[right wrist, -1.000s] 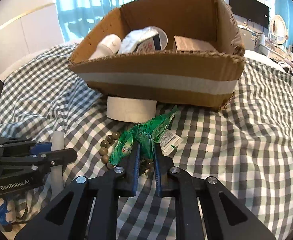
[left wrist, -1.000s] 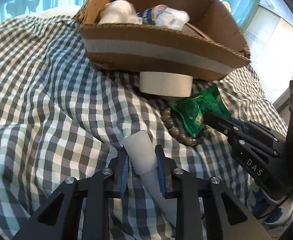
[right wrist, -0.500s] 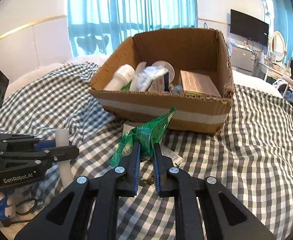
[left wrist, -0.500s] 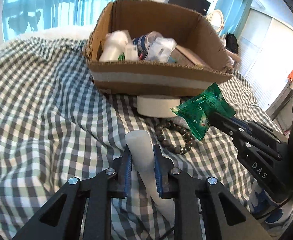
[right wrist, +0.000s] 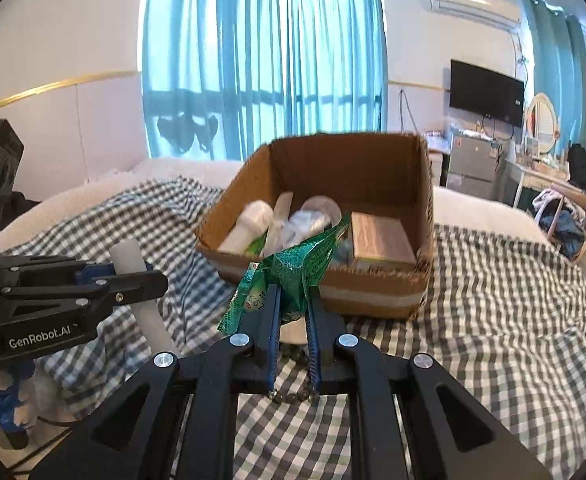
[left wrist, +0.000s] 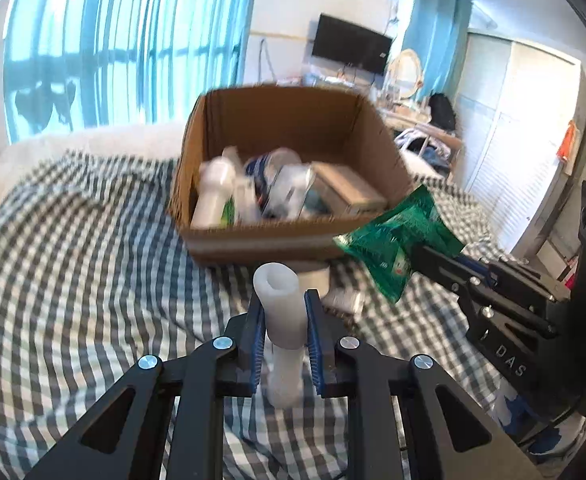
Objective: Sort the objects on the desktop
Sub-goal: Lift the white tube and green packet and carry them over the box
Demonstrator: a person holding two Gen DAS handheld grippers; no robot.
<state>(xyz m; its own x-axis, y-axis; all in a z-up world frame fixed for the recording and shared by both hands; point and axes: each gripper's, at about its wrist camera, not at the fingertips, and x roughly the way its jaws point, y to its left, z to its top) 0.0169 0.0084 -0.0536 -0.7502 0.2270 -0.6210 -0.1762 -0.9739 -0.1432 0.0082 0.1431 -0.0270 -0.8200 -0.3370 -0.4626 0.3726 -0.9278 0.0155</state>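
Where curtains (right wrist: 261, 60) hang, checked bedspread (left wrist: 73, 272)

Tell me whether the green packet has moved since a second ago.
Yes. The green packet, clamped in the right gripper, has risen off the checked cloth toward the cardboard box rim.

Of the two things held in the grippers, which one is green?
The packet in the right gripper is green and crinkled; the left gripper holds a white tube.
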